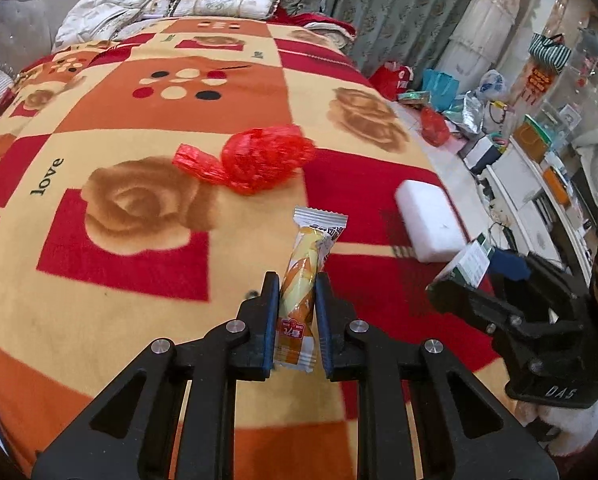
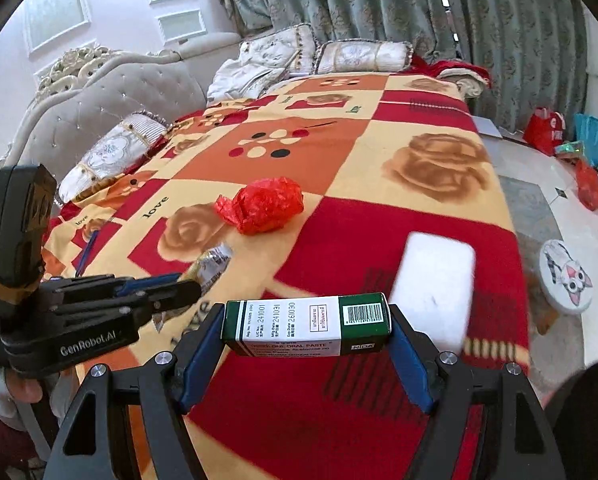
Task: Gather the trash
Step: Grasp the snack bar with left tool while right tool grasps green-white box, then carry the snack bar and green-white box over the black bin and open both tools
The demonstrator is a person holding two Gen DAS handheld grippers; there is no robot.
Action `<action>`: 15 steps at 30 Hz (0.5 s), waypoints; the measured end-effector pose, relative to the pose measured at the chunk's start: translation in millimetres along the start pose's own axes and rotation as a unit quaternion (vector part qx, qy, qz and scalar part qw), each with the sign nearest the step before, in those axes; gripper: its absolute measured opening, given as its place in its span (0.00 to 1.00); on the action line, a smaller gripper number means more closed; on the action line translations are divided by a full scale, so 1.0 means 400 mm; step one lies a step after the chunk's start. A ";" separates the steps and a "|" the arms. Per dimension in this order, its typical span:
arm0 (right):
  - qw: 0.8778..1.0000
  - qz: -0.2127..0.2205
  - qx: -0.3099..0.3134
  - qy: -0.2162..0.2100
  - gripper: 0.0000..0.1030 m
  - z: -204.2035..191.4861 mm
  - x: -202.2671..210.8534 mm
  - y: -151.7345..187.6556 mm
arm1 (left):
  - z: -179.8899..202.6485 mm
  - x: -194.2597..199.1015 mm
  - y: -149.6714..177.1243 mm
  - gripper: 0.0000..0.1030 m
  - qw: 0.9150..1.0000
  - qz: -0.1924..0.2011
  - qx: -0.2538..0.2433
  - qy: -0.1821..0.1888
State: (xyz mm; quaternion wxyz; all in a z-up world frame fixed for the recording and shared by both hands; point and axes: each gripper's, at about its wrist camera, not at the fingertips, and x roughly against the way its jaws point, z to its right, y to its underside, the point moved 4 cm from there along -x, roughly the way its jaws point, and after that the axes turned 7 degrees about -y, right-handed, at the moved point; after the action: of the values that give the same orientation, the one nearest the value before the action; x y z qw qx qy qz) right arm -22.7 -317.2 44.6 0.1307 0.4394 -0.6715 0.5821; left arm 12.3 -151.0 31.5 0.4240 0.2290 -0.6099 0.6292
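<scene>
The pick-up step is in hand, and both grippers are loaded. The left gripper (image 1: 297, 280) is closed on a yellow-and-orange snack wrapper (image 1: 305, 272), which is pinched along its length between the jaws and is held over the bed (image 1: 99, 320). The right gripper (image 2: 307, 320) is closed endwise on a green-and-white carton (image 2: 307, 326), printed as an oral paste box, so its jaws stand wide although they are gripping.

No bin or bag meant for the trash can be made out in either view, so the next move is judged to call for carrying both pieces off the bed to wherever the trash is gathered, and for letting go there before a return. The thin wrapper is held by a narrow pinch and could slip if swung.

Counted: two grippers, each with one piece held. Two loose things are left on the blanket (image 2: 379, 420): one crumpled red plastic bag (image 2: 263, 208) near the middle and one white block (image 2: 435, 276) near the right edge. Whether the block counts as trash cannot be told.
</scene>
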 end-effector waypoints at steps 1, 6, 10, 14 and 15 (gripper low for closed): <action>1.000 0.001 -0.001 0.002 0.73 0.000 0.011 0.008 | 0.009 0.010 0.002 0.15 1.000 0.003 -0.002 0.001; 1.000 0.008 -0.013 0.010 0.73 0.009 0.064 0.045 | 0.058 0.058 0.019 0.15 1.000 0.018 -0.018 0.005; 0.999 0.019 -0.023 0.015 0.73 0.018 0.109 0.066 | 0.095 0.088 0.025 0.15 0.999 0.030 -0.029 0.008; 0.999 0.030 -0.029 0.021 0.73 0.028 0.151 0.076 | 0.139 0.110 0.026 0.15 0.998 0.041 -0.043 0.013; 0.999 0.032 -0.030 0.023 0.73 0.031 0.161 0.079 | 0.146 0.114 0.025 0.15 0.998 0.043 -0.045 0.014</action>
State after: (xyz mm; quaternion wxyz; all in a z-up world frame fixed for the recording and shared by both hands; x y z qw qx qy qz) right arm -79.4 -358.7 64.1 0.1404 0.3998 -0.6991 0.5759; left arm -33.6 -194.4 71.1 0.4149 0.1745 -0.6405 0.6222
